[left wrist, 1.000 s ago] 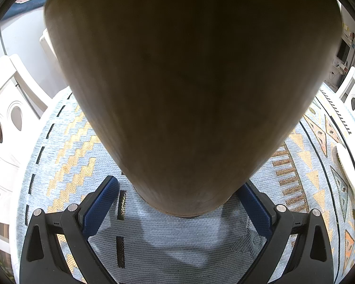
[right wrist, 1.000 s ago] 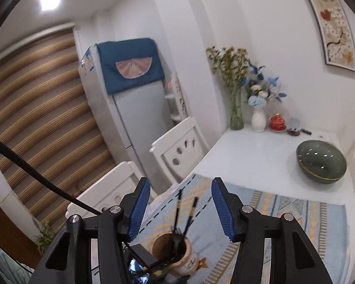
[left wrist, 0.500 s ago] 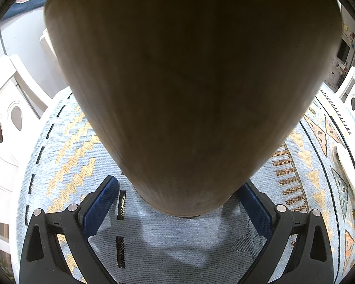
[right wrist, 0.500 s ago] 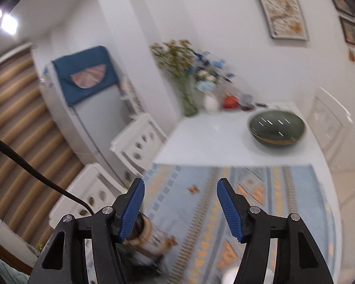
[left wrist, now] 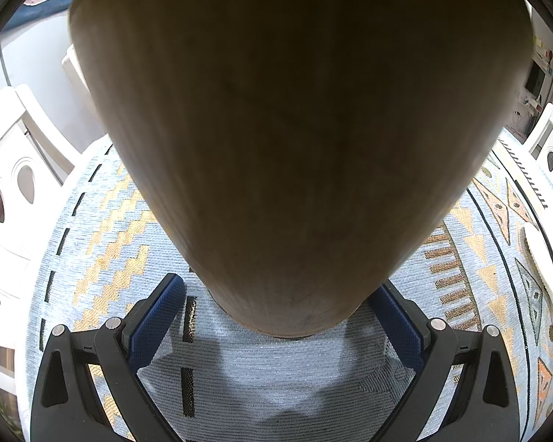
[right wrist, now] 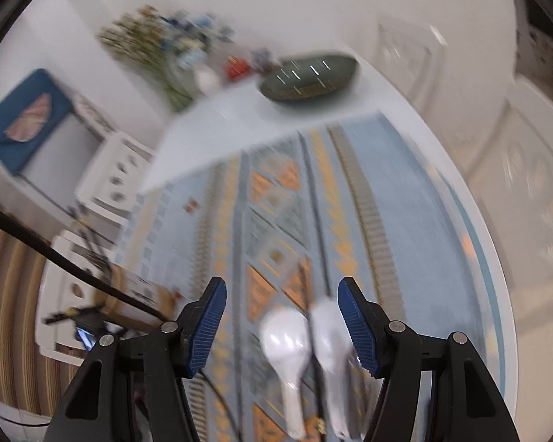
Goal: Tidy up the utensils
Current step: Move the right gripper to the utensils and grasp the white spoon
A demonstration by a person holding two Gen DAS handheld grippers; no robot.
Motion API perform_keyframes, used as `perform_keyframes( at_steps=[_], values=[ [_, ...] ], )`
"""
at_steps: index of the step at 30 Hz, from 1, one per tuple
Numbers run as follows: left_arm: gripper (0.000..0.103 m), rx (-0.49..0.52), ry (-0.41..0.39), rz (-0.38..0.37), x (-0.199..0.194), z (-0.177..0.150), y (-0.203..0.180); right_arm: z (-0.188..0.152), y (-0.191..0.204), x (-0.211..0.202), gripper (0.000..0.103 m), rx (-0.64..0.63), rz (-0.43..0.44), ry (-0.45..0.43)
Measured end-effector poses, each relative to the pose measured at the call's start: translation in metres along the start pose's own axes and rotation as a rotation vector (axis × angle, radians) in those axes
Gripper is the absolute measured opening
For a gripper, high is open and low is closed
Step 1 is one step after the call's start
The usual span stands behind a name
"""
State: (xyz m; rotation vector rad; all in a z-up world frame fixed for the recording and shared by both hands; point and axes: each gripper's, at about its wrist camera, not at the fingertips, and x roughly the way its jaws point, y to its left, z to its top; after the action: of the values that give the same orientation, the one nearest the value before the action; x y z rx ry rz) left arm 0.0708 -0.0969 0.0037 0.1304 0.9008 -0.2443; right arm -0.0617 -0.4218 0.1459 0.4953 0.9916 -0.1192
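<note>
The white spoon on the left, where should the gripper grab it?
Probably by the handle. The left white spoon lies flat on the patterned table runner, bowl end away, handle toward the camera. The right gripper, open and empty, could come straight down with one pad on each side of the narrow handle. A second white spoon lies close beside it, so aim carefully; the picture is blurred.

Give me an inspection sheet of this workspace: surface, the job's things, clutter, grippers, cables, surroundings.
Surface: white table partly under a pale blue woven runner with orange patterns.
Job's things: tall brown ceramic utensil jar standing on the runner; two white ceramic soup spoons side by side on it.
Clutter: dark green bowl, blurred flower vases behind.
Grippers: left gripper clamps the jar's base; right gripper open above the spoons, its jaws just closing slightly.
Cables: black cable at left.
Surroundings: white chairs, white walls.
</note>
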Motion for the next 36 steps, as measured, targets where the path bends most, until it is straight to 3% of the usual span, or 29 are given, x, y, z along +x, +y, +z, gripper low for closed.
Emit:
perform_keyframes(
  at_steps=[4, 9, 18, 30, 36],
  values=[
    [0.101, 0.000, 0.000, 0.000, 0.000, 0.000, 0.000, -0.012, -0.021, 0.033, 0.045, 0.037, -0.055, 0.105],
    [0.101, 0.000, 0.000, 0.000, 0.000, 0.000, 0.000, -0.027, -0.037, 0.072, 0.037, 0.046, -0.116, 0.202],
    [0.101, 0.000, 0.000, 0.000, 0.000, 0.000, 0.000, -0.030, -0.043, 0.096, 0.025, 0.048, -0.104, 0.252],
    [0.101, 0.000, 0.000, 0.000, 0.000, 0.000, 0.000, -0.034, -0.001, 0.093, 0.021, -0.124, -0.032, 0.304],
    [0.101, 0.000, 0.000, 0.000, 0.000, 0.000, -0.001, -0.029, 0.010, 0.119, 0.021, -0.146, -0.072, 0.337]
  ],
)
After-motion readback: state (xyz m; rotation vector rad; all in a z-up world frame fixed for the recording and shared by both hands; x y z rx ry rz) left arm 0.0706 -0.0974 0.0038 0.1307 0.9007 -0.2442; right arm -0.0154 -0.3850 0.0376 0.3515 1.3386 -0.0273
